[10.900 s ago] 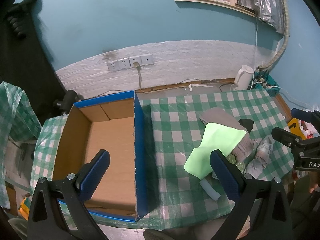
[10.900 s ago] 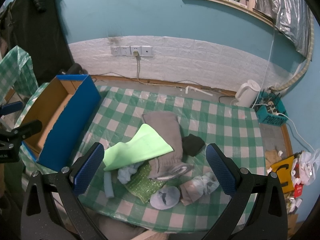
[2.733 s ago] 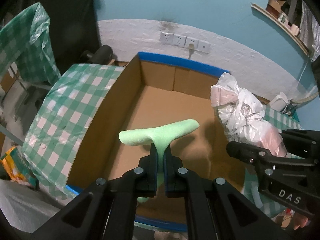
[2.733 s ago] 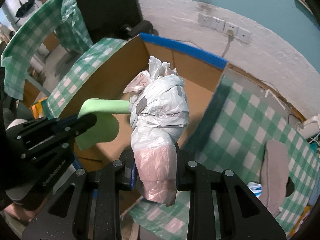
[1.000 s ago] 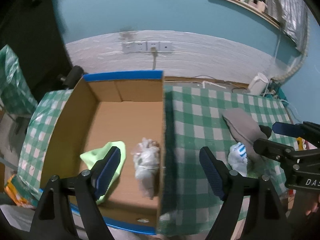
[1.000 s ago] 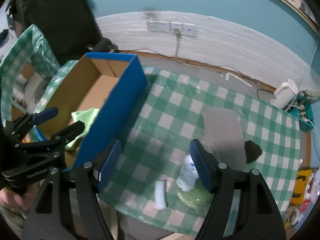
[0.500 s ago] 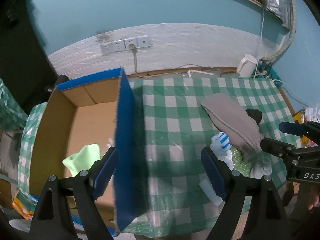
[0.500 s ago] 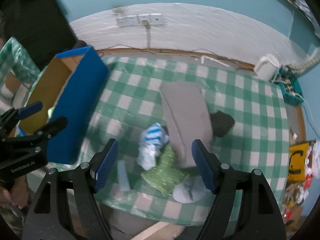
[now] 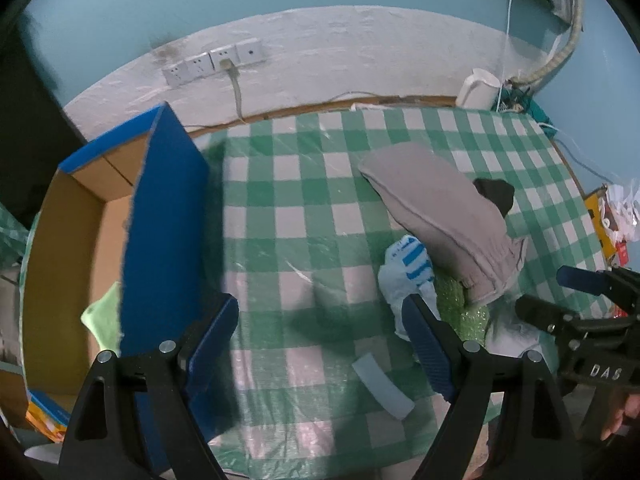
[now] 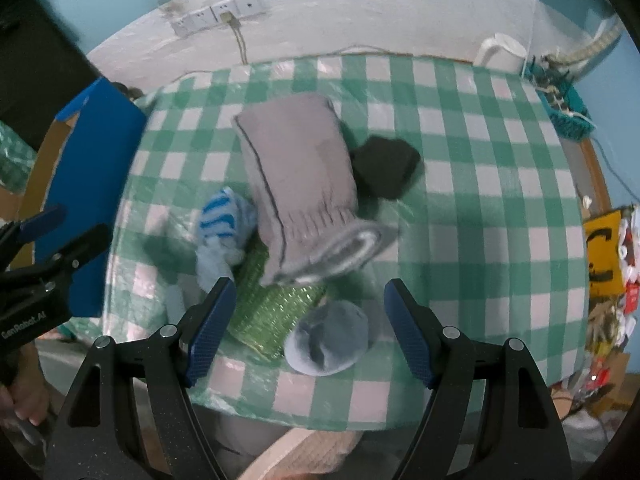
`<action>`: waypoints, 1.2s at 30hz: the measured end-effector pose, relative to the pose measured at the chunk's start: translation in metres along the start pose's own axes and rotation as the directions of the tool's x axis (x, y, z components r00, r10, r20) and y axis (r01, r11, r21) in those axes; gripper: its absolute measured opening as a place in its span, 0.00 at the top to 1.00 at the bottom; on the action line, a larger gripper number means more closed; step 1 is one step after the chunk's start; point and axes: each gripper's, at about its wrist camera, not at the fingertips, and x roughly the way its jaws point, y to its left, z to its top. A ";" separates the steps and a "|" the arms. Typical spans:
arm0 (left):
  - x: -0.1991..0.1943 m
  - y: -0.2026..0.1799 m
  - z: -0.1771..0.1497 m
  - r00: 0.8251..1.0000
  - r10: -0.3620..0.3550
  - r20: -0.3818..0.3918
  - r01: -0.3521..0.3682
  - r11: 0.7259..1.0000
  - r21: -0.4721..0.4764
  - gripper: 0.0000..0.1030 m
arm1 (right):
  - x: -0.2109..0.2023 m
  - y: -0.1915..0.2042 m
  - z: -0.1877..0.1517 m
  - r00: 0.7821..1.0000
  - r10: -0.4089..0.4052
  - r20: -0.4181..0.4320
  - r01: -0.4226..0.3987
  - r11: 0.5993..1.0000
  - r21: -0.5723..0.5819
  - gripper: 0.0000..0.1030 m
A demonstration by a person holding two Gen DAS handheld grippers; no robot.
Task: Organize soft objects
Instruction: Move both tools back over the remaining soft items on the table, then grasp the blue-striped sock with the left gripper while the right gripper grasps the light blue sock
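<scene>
Currently both grippers, left (image 9: 320, 332) and right (image 10: 308, 316), are hovering with jaws apart, holding nothing. Grey cloth (image 10: 298, 184), striped sock (image 10: 222, 220) and green mesh (image 10: 272, 312) are lying near the table's (image 10: 460, 208) front edge; the box (image 9: 80, 240) is sitting at its left edge.

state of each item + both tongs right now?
left tongs: open, empty
right tongs: open, empty, above the pile
cardboard box: open-topped, on the table's left end
green foam sheet: inside the box
grey garment: folded, on top of the pile
striped sock: crumpled beside the garment
black cloth: bunched on the table
green mesh: partly under the garment
</scene>
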 end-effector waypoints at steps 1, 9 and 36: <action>0.002 -0.001 0.000 1.000 0.001 -0.005 -0.001 1.000 0.003 0.17 | 0.004 -0.001 -0.002 1.000 -0.001 -0.011 0.001 1.000 0.001 0.25; 0.018 -0.009 0.000 0.999 -0.003 -0.049 0.003 1.000 0.011 0.17 | 0.037 -0.004 -0.019 0.995 -0.017 -0.102 0.017 1.000 -0.004 0.25; 0.064 -0.039 0.011 0.984 -0.097 -0.147 0.095 0.995 -0.020 0.16 | 0.071 -0.046 -0.017 0.991 -0.061 -0.119 0.057 0.998 -0.033 0.50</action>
